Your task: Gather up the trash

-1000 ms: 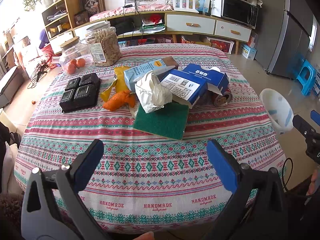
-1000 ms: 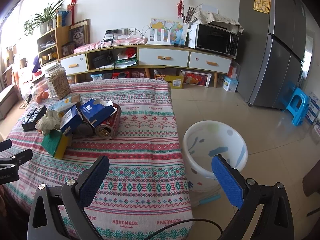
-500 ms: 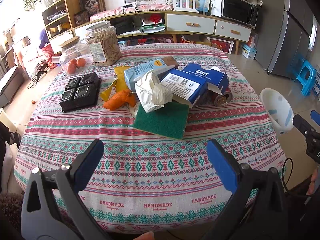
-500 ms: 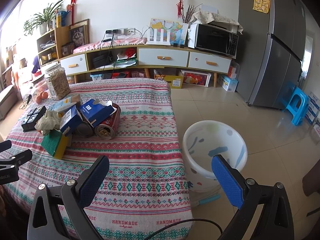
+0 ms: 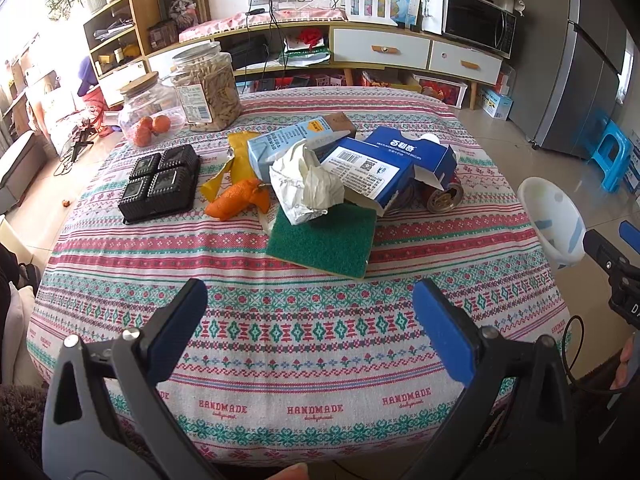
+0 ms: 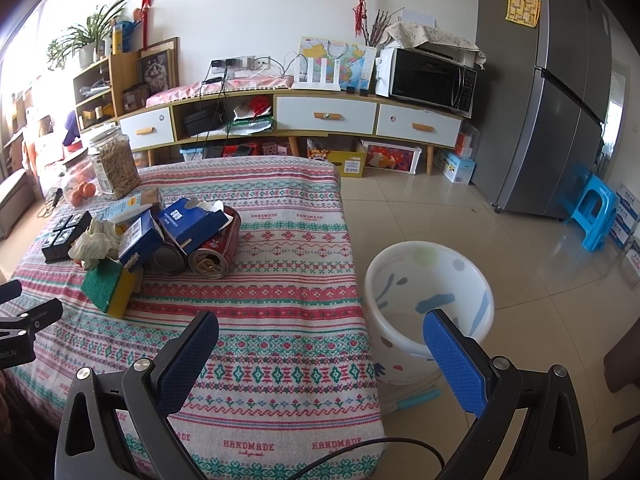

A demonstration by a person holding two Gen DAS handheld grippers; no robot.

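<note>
A grey refrigerator (image 6: 560, 92) was seen against the right wall, with a long low sideboard (image 6: 320, 116) along the back wall carrying a microwave (image 6: 432, 76). The table (image 5: 304, 320) was covered by a patterned woven cloth. On the tiled floor just beside the table's right edge, a white bin (image 6: 428, 312) was placed. The trash pile (image 5: 332, 184) lay at mid-table: blue cartons, crumpled paper, a green sponge, cans, orange peel. The left gripper (image 5: 310, 312) was held with jaws apart above the near cloth, empty. The right gripper (image 6: 320, 344) was likewise spread and empty, over the table edge and bin.
</note>
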